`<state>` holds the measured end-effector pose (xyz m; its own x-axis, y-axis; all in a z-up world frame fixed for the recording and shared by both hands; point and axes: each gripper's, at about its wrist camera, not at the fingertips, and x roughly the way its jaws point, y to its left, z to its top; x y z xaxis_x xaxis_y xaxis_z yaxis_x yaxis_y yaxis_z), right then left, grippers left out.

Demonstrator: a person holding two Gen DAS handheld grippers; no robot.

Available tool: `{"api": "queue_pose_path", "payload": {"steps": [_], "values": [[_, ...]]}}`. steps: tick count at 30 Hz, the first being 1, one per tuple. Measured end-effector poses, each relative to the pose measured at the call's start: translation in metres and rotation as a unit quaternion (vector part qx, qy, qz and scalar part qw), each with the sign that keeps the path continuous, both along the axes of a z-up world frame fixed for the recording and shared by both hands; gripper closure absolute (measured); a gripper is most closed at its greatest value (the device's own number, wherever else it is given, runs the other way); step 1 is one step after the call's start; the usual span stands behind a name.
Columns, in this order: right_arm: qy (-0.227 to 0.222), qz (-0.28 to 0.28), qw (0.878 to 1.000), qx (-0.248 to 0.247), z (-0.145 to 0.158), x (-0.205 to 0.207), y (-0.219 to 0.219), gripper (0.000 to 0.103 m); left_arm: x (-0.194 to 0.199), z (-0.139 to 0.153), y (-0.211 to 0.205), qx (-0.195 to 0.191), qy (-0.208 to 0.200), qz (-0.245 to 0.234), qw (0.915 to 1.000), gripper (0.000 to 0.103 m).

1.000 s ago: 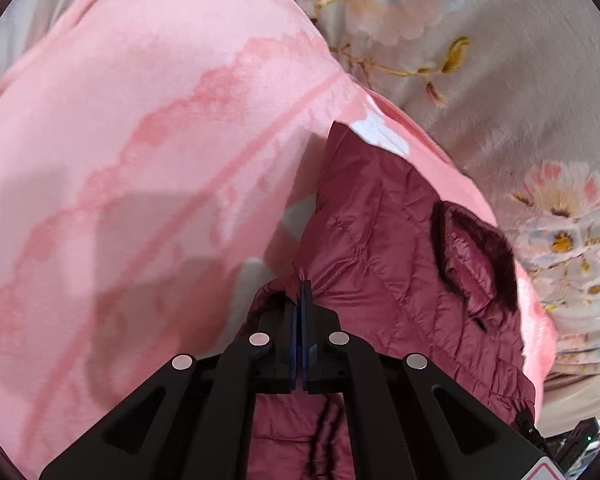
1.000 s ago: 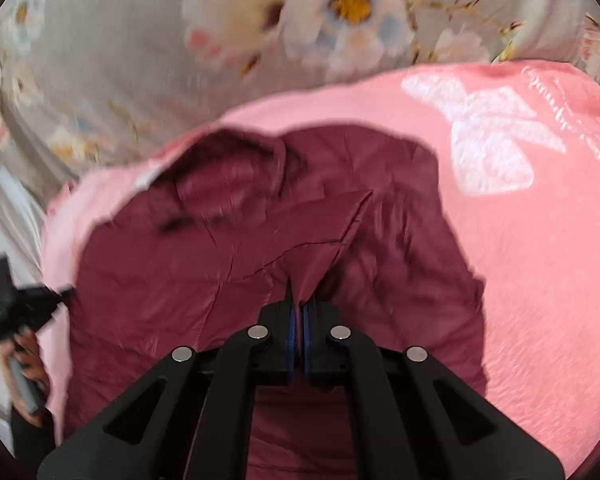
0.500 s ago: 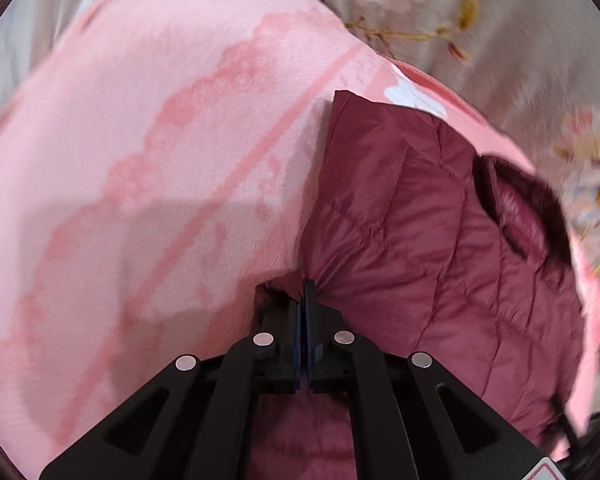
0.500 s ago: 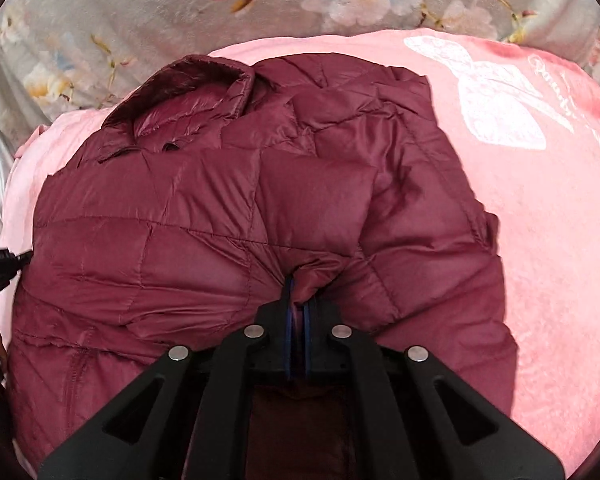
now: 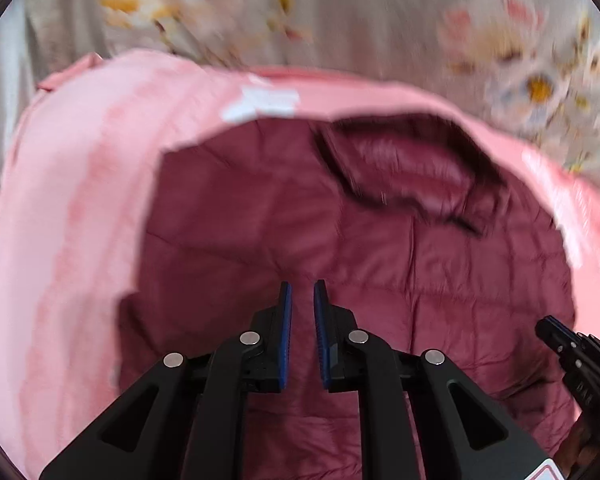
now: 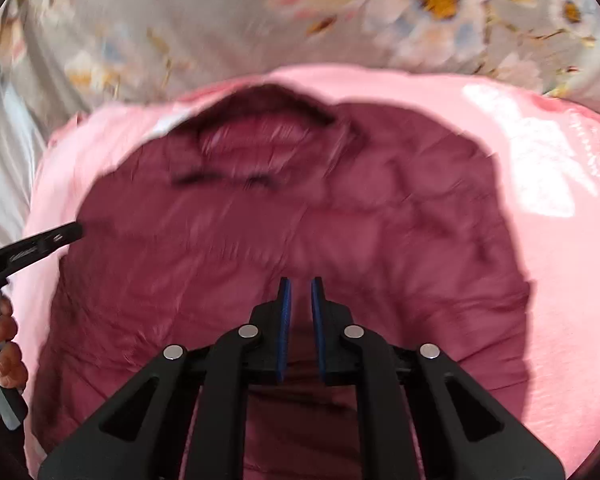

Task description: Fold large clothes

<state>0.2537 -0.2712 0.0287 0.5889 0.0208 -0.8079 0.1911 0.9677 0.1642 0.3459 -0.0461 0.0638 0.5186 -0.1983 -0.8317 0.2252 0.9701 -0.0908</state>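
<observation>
Both grippers' jaws have just opened, releasing the maroon jacket (image 5: 380,280) below.

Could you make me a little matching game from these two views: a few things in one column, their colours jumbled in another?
Things:
1. puffy jacket
2. blanket under the jacket
3. bedsheet beyond the blanket
4. pads of the left hand-held gripper

Colours:
A. blue
B. grey with flowers
C. dark maroon
D. pink

Pairs: 1-C, 2-D, 3-B, 4-A
</observation>
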Motion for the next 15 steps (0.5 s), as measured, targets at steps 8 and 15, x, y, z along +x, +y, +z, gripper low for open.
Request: {"api": "queue_pose_path", "payload": {"steps": [8, 15], "values": [[0.005, 0.001, 1.000, 0.011, -0.031, -0.007, 0.002, 0.094, -0.009, -0.044, -0.009, 0.025, 0.001, -0.001, 0.9997, 0.091], [-0.025, -0.002, 1.000, 0.002, -0.039, -0.014, 0.005, 0.094, -0.024, -0.054, -0.022, 0.069, -0.059, -0.009, 0.9958, 0.091]]}}
